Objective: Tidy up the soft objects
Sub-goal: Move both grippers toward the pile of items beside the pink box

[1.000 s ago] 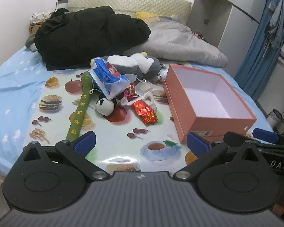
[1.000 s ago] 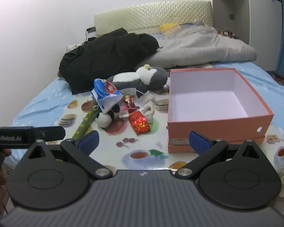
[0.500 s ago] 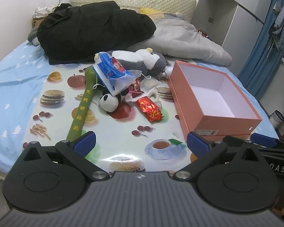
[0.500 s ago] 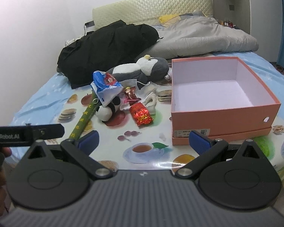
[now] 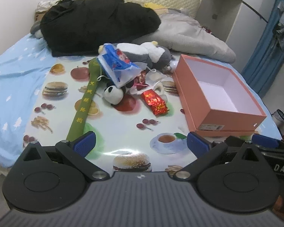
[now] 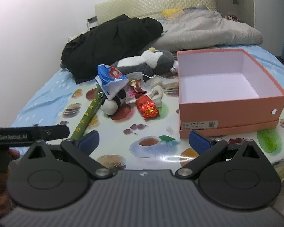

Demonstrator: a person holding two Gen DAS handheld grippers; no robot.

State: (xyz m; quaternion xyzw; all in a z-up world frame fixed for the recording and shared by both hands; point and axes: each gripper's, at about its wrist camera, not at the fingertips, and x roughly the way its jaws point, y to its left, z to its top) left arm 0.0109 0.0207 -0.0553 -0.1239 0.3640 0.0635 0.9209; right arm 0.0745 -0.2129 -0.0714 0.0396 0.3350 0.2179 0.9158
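A: What sits nearest?

B: The left gripper and the right gripper, both low at the near edge of the printed mat. Each has its fingers spread wide with nothing between them and nothing touched. The blue pads hover above the mat, near the burger and teacup prints.

A: Why wide apart?

B: Probably because nothing has been picked yet; they look ready for a bulky, squashy thing.

A: And past the grippers?

B: A long green fabric strip runs from the near left toward the far pile. Right of it lies a red foil packet, on its own, then a small panda toy partly under a blue and white plastic bag. Some small wrappers and white cloth bits are tangled there; what they are is hard to tell.

A: Where would they go?

B: Likely the orange box, open, with nothing in it, on the right of the mat, close beside the pile. Its place suits short carries.

A: Farther back?

B: A grey and white penguin plush lies on its side behind the bag, touching the heap. Beyond that, a black coat and a grey quilt lie on the bed against the padded headboard.
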